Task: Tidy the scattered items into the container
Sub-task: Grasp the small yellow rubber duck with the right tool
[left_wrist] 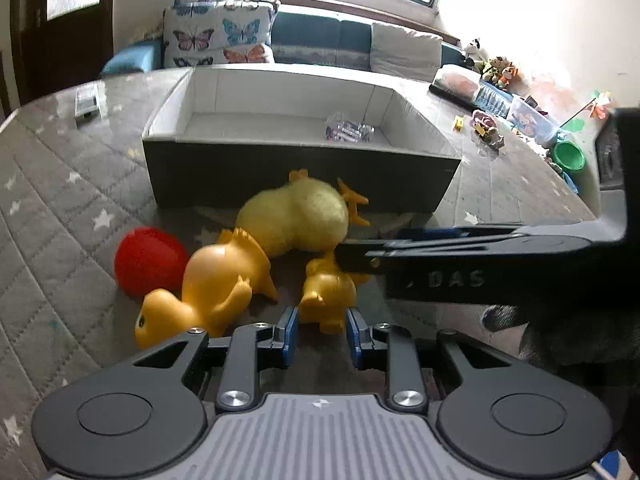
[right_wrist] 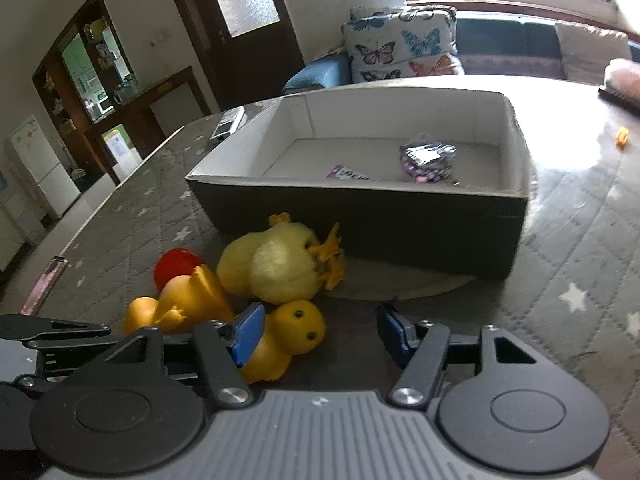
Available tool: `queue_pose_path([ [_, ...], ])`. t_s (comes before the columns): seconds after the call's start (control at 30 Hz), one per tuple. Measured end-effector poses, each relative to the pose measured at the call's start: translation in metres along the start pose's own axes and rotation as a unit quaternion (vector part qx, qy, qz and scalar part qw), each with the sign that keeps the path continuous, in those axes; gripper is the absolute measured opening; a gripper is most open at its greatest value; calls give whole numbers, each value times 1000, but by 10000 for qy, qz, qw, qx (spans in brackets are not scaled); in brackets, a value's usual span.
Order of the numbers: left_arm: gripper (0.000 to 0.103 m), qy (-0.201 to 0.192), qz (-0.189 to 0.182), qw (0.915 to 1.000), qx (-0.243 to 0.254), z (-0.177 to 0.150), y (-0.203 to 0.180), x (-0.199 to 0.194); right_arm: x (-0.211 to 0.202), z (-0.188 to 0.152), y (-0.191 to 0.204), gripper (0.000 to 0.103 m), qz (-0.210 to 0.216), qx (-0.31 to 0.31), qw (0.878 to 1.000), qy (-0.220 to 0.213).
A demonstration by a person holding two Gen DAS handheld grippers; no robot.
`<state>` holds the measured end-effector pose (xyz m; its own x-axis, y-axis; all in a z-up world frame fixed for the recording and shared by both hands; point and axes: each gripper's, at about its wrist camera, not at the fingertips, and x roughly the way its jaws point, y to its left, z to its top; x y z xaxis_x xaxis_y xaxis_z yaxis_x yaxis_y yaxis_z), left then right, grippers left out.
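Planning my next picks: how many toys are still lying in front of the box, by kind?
Rubber ducks: 2, the large duck and the small duck
Plush chick: 1
Red ball: 1
Total: 4, all outside the box

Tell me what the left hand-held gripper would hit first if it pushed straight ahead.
Probably the small rubber duck, lying right ahead of the left hand-held gripper, between its open jaws.
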<state>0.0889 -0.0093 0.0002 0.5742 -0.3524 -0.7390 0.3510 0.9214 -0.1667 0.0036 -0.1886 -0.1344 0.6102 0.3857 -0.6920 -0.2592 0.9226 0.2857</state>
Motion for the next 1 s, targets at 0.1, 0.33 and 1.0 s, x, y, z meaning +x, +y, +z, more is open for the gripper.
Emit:
queue_pose_path([
  [0.1, 31, -116, -29, 9999, 115, -1, -2, 0, 5, 2, 0, 59, 117, 92, 9999, 58],
  [0.33, 32, -63, -40, 9999, 147, -2, -1, 10, 14, 7, -7, 49, 399, 503, 9977, 210],
  [1.0, 41, -56, -2, 9999, 109, -1, 1, 26, 32, 7, -22, 44, 946, 1420, 9844, 426],
])
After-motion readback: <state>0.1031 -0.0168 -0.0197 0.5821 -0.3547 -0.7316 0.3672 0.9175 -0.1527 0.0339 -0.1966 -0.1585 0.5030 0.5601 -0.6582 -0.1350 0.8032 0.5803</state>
